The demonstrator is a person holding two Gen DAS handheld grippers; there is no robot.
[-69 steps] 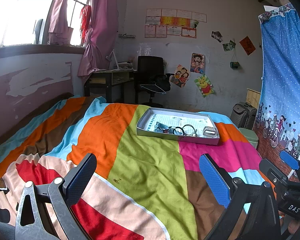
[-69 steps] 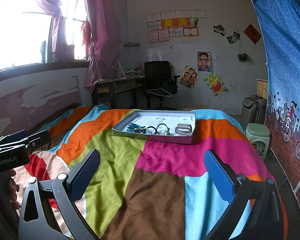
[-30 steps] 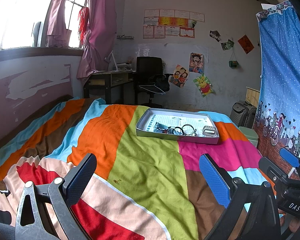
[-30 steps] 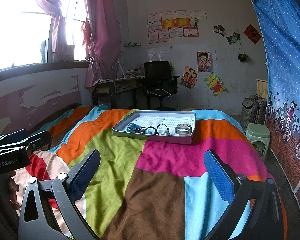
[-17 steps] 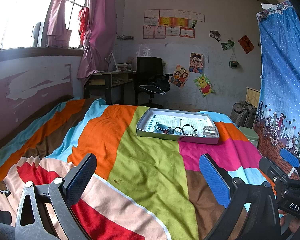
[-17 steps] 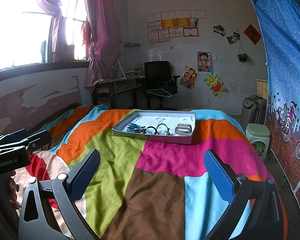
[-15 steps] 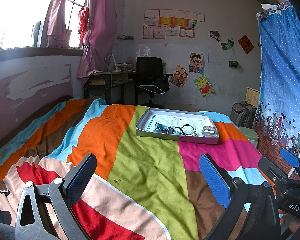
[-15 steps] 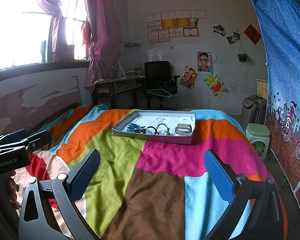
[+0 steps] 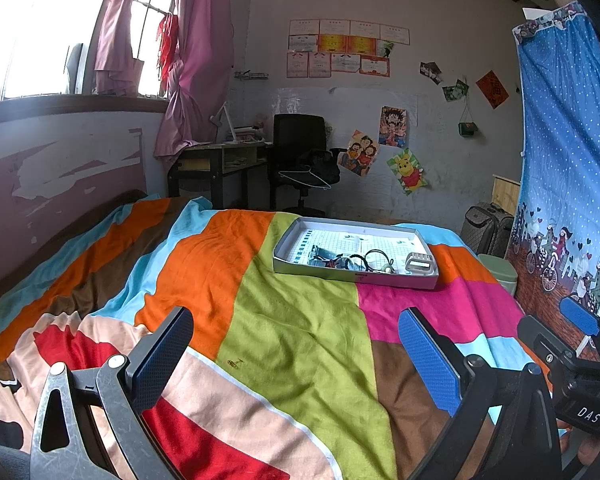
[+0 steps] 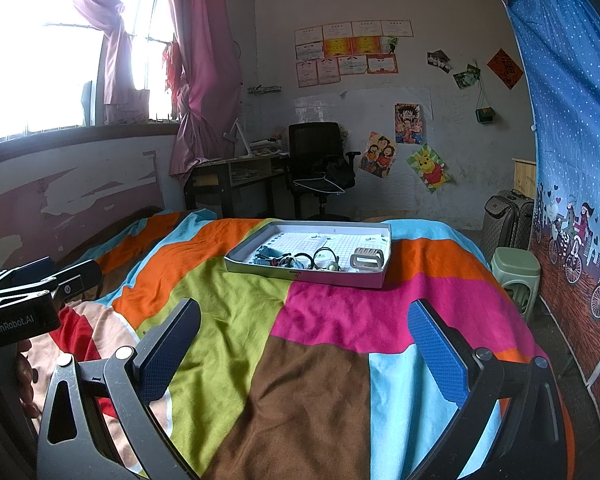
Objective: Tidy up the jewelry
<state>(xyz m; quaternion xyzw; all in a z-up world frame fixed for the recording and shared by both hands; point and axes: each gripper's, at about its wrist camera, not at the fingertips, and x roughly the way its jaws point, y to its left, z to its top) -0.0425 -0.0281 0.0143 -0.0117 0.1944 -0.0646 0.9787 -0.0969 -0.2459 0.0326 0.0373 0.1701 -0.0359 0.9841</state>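
Observation:
A shallow grey tray [image 9: 296, 268] [image 10: 240, 264] lies far ahead on the bed. Inside it are a tangle of dark cords and jewelry [image 9: 352, 261] [image 10: 300, 259] and a small white ridged holder [image 9: 420, 264] [image 10: 366, 258]. My left gripper [image 9: 296, 344] is open and empty, low over the bedspread, well short of the tray. My right gripper [image 10: 304, 336] is open and empty too, also well short of the tray. The right gripper shows at the right edge of the left wrist view [image 9: 580, 320]. The left gripper shows at the left edge of the right wrist view [image 10: 32, 284].
The bed has a colourful patchwork bedspread [image 9: 300, 340] [image 10: 332, 320]. Beyond the bed stand a desk [image 9: 220, 160] and a black office chair [image 9: 300, 152]. A green stool [image 10: 518, 268], a suitcase [image 10: 504, 216] and a blue curtain [image 10: 572, 120] are on the right.

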